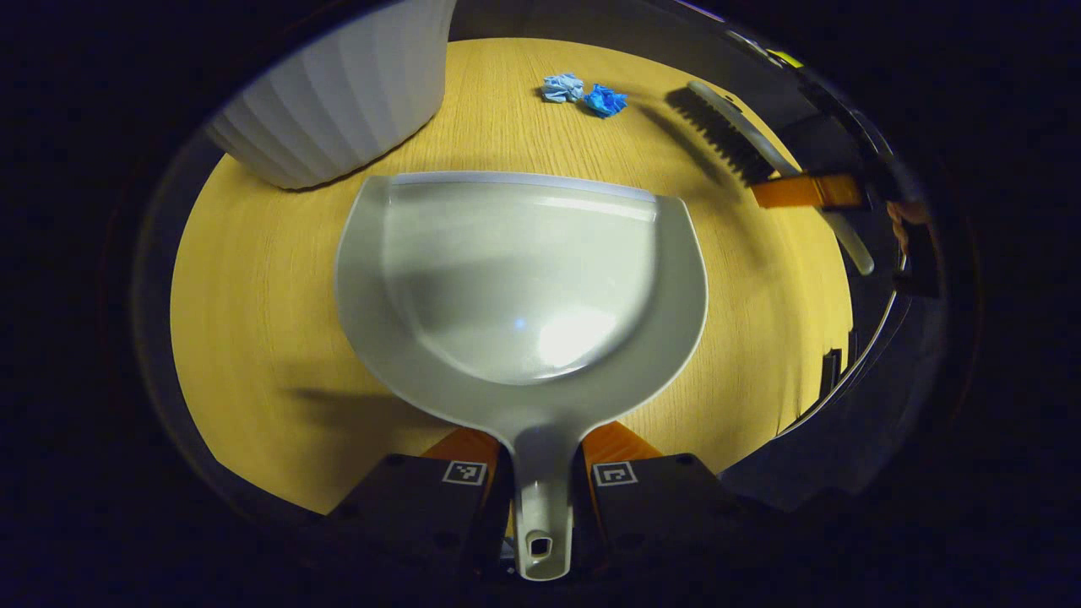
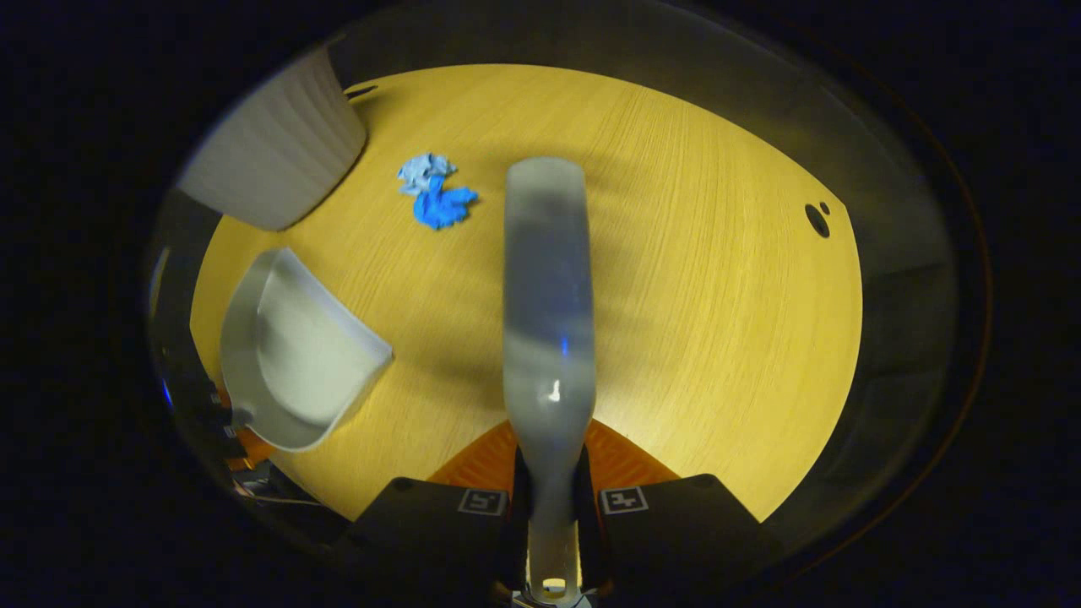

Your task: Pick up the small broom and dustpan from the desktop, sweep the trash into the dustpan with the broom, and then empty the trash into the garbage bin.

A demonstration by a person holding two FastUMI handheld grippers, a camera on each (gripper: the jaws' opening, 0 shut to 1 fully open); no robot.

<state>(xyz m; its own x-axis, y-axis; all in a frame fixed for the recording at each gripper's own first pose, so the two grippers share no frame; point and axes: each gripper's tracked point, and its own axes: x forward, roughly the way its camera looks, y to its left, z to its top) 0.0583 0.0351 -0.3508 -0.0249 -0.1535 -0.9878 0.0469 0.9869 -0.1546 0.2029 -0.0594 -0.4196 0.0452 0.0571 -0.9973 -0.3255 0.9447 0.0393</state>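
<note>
The trash — two crumpled scraps, one pale blue and one deeper blue, touching each other — lies on the bench ahead of both tools, not yet swept. In the left gripper view it sits beyond the dustpan's open lip and a little to the right; in the right gripper view it lies ahead and to the left of the broom, whose long axis runs straight out from the right tongs.

The dustpan is held by its handle in the left tongs, both fingers pressed on the handle, mouth pointing away toward the scraps. The right tongs are likewise clamped on the broom's handle. From the left gripper view the broom's bristle head looks nearer the scraps than the pan's lip is, so the coming move seems to turn on drawing the brush leftward across them while the pan closes in from the near side.

The white ribbed garbage bin stands on the bench just left of the pan's mouth — near the scraps too. The bench is pale wood-grain, bare around the trash.
</note>
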